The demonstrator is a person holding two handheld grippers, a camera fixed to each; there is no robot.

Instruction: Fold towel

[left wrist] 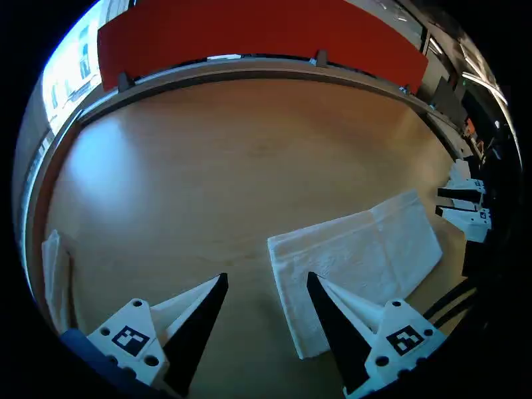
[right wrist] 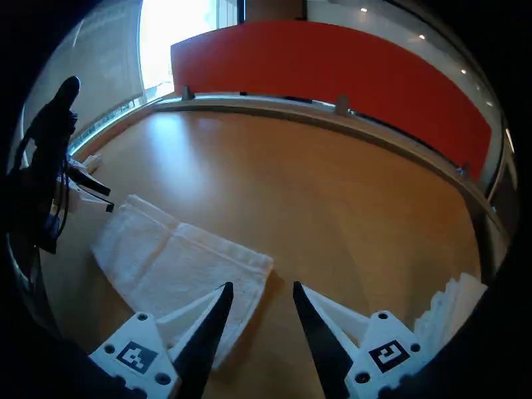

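Wooden bench [left wrist: 199, 166] spreads wide under me, backed by a red panel [left wrist: 266, 33] along its far edge. On it the white towel [left wrist: 359, 259] lies flat between my two hands, already doubled into a neat oblong, so I judge one fold done and perhaps another left. Spare cloths [right wrist: 452, 306] sit stacked at the bench's right edge, well clear. My left gripper [left wrist: 266, 275] and right gripper [right wrist: 263, 284] hover at the towel's near edge, jaws apart, holding nothing.

Wooden table [left wrist: 199, 166], red divider [left wrist: 266, 33], perhaps a window [right wrist: 174, 40]
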